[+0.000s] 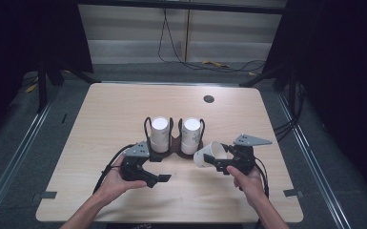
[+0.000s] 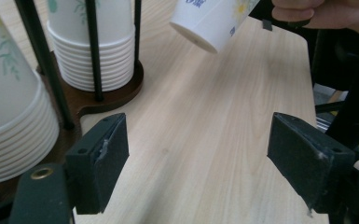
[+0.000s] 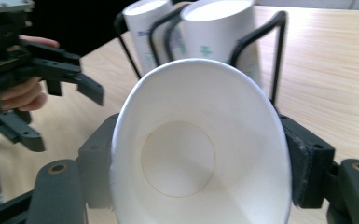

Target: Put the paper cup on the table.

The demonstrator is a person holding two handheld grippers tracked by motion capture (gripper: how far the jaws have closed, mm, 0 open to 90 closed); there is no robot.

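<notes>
Wooden table [image 1: 124, 109], cup [image 3: 200, 154] between right fingers [image 3: 303, 163]

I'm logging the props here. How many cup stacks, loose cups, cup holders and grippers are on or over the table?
Cup stacks: 2 (left stack, right stack)
Loose paper cup: 1
Cup holder: 1
Grippers: 2 (left gripper, right gripper)
Total: 6

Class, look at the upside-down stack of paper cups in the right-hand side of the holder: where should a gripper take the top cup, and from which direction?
Probably from above: grip the top cup of the right stack across its side wall below the closed base, where it rises above the black wire holder. Lower down, the uprights block a sideways approach.
</notes>
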